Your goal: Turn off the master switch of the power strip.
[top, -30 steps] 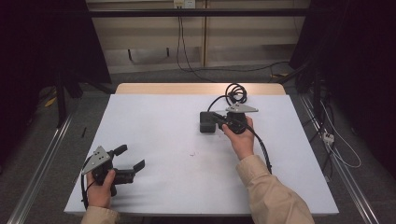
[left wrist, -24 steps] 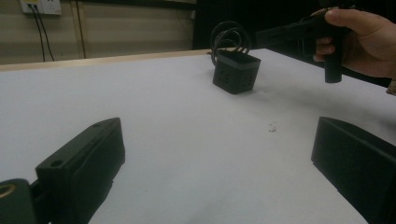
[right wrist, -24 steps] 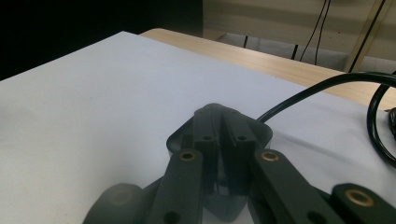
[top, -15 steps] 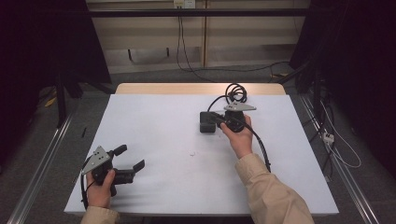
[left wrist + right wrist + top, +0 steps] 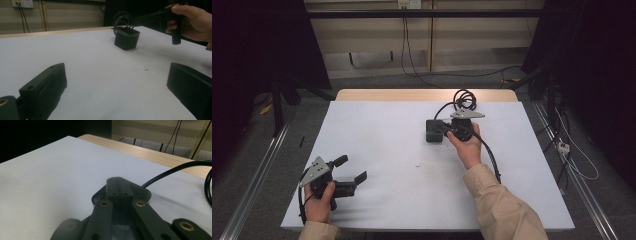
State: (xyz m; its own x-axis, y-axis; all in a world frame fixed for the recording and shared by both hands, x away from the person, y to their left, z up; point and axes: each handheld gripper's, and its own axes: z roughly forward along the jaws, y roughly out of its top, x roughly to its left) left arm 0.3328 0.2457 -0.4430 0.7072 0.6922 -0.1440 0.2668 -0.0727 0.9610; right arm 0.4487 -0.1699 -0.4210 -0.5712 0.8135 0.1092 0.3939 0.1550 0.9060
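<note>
White table (image 5: 377,125), seen from above. Right gripper (image 5: 438,131), jaws having just been closing, clamps the black power adapter (image 5: 434,131) at the table's far right-centre; its coiled cable (image 5: 463,97) lies just behind. Left gripper (image 5: 351,170), jaws apart and empty, rests near the front-left edge.

right tool (image 5: 443,131) hides the black box's (image 5: 432,135) top.

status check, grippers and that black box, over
Right hand-held gripper shut, jaws just closing, tips at the black box. Left hand-held gripper open, nothing between its jaws. Coiled cable behind the box.
</note>
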